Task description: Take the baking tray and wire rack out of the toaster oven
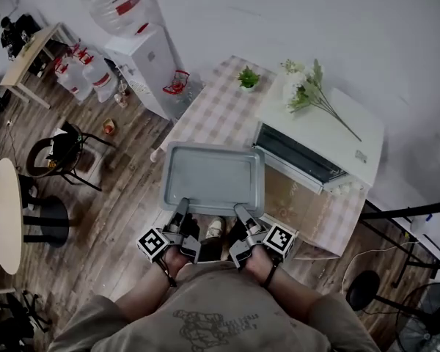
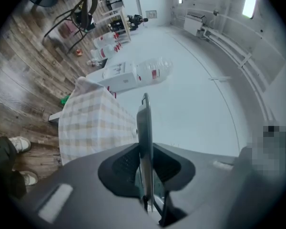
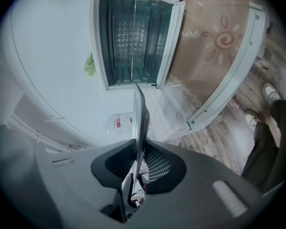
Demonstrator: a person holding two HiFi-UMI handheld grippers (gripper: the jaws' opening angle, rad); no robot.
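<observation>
Baking tray (image 1: 213,178), clear of the open toaster oven (image 1: 308,149), juts level ahead of the left hand-held gripper (image 1: 183,205) and right hand-held gripper (image 1: 240,211). Each pinches its near rim, likely sharing the weight to keep it flat.

Baking tray (image 1: 213,178): grey, empty; I see it level, out of the oven, over the desk's (image 1: 220,112) near edge.
Wire rack (image 3: 135,42): inside the oven.
Toaster oven (image 1: 348,145): white, door open, desk's right end.
</observation>
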